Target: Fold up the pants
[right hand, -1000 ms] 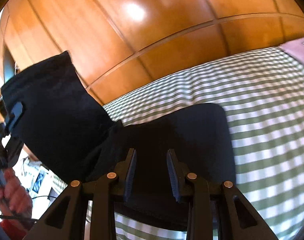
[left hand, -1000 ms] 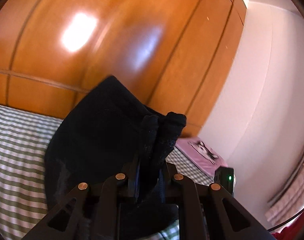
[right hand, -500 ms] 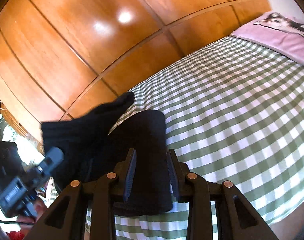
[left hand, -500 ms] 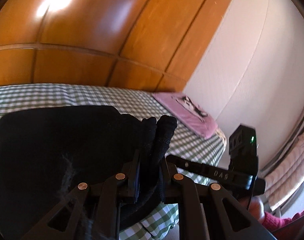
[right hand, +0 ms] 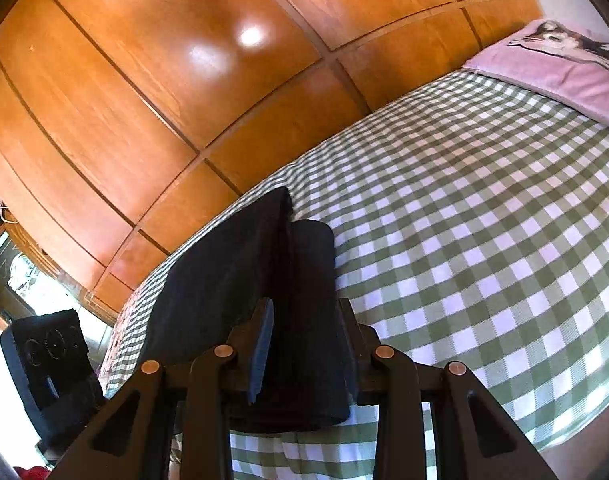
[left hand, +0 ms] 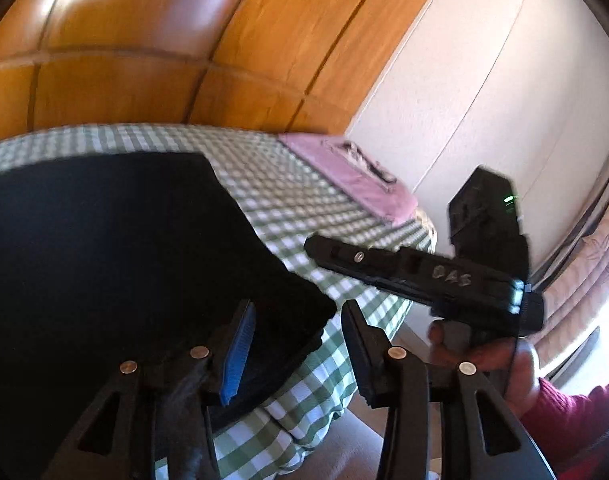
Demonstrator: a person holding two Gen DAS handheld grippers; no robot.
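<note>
Green-checked bedspread (right hand: 484, 216) beneath black pants (right hand: 240, 264), wooden wardrobe (right hand: 144, 80) behind; left jaws just released, right jaws grasping pants.

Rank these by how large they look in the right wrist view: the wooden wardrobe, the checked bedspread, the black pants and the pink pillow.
1. Wooden wardrobe and checked bedspread: both fill similar areas, so no clear winner.
2. Black pants, enlarged by nearness to the camera.
3. Pink pillow, far off and partly cut by the frame edge.

Bed (right hand: 484, 220) with a green checked cover sits against a glossy wooden wardrobe (right hand: 144, 80), pink pillow (right hand: 564, 76) with a cat print at the head, white wall (left hand: 504, 100), curtain (left hand: 596, 264) catching bright daylight.
</note>
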